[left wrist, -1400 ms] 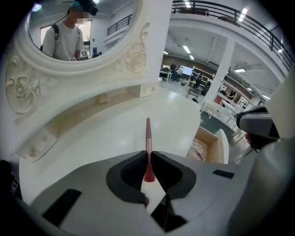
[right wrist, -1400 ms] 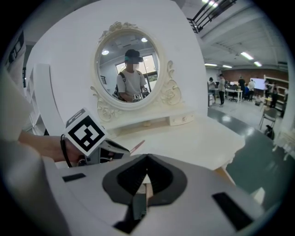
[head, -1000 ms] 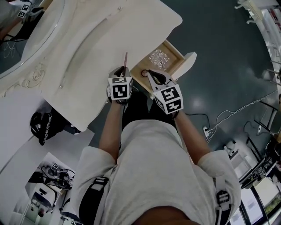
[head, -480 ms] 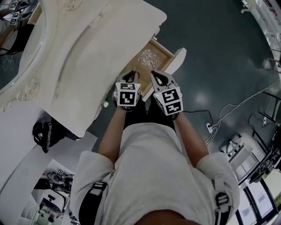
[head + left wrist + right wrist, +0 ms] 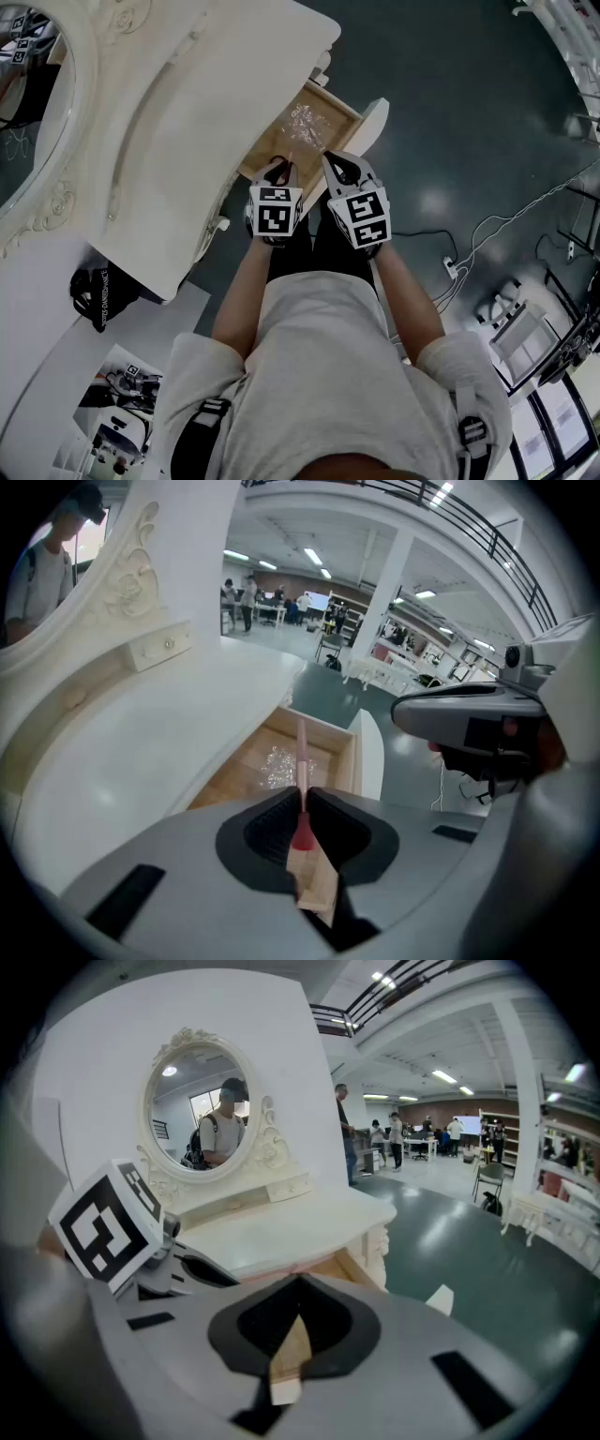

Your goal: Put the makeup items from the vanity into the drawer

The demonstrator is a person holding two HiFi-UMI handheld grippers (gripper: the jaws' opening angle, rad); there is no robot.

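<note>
Plainly, the left tongs are pinching a slim pink stick (some makeup pencil or brush, I cannot tell which). Its rounded red end sits back between the jaws and its thin end pokes forward. That thin end shows over the open wooden drawer, which holds a crinkly clear wrapper. The right tongs are pressed together with nothing between them.

From the head view, the left tongs and right tongs sit side by side at the near edge of the drawer. The drawer juts out from under the white vanity top, and the wrapper lies on its floor. An oval mirror in a carved frame stands at the back of the vanity.
</note>
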